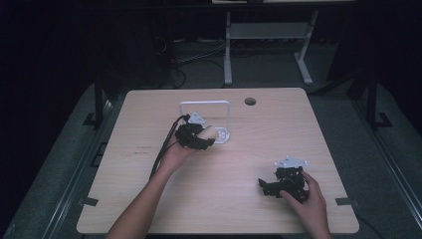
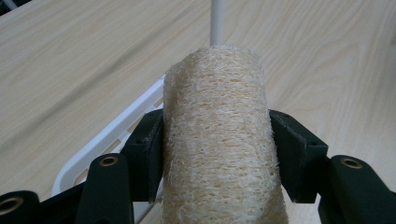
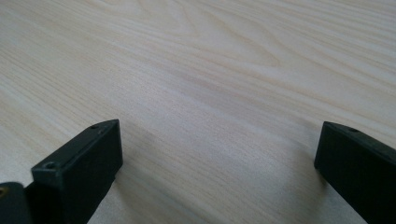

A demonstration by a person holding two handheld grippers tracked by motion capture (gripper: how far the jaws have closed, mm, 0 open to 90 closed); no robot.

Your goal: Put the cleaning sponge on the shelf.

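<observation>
- Near the white rack [image 1: 204, 122], which stands toward the far middle of the wooden table [image 1: 149, 199], the left gripper [image 1: 210, 135] holds a loofah roll [image 1: 211, 133] just in front of the rack's low base
- Seen along the left gripper [image 2: 215, 151], both black jaws press into the sides of the loofah roll [image 2: 217, 140], a pale, fibrous cylinder that runs lengthwise between them and sticks out past their tips
- Beyond the roll's far end rises a thin white upright of the rack [image 2: 215, 21], and part of the rack's flat slotted base lies under and to the left of the roll; whether the roll touches the base cannot be told
- Well away from the rack, toward the near right corner of the table, the right gripper [image 1: 271, 186] sits low over the wood in the person's right hand [image 1: 311, 204]
- Its own view shows the right gripper [image 3: 219, 154] with jaws spread wide and nothing between them but bare wood grain
- The step in hand looks like carrying the loofah roll to the rack to set it down there
- The next move probably calls for lining the roll up over the rack's base, clear of the upright, lowering it until it rests, and only then easing the jaws apart; let go too soon and the light roll could tip or roll off the rack
</observation>
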